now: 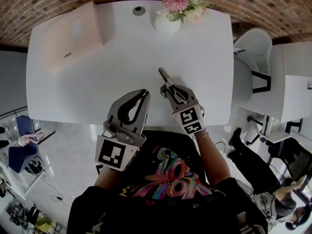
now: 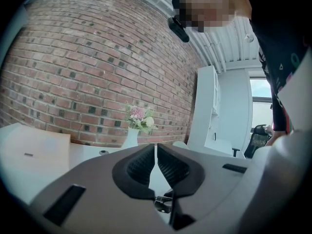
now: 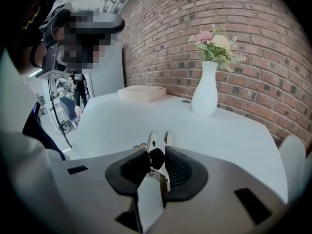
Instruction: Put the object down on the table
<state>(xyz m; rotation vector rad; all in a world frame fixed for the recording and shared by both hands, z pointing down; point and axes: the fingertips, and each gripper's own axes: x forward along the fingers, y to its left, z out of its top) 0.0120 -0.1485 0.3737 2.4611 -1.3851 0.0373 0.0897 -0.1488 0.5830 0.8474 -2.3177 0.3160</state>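
We find the right gripper (image 1: 169,88) clamped on the metal object (image 1: 164,75) over the table (image 1: 97,82). It is not yet set down. The left gripper (image 1: 144,93) is closed and empty.

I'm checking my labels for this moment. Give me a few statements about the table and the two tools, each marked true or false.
1. The right tool grips a metal object. True.
2. The left tool holds something. False: its jaws are together with nothing between them.
3. The vase of flowers stands upright at the far edge of the table. True.
4. The pink box sits right beside the right tool. False: it is at the table's far left corner, apart from both tools.
5. The metal object lies released on the table. False: it is clamped between the right tool's pads.
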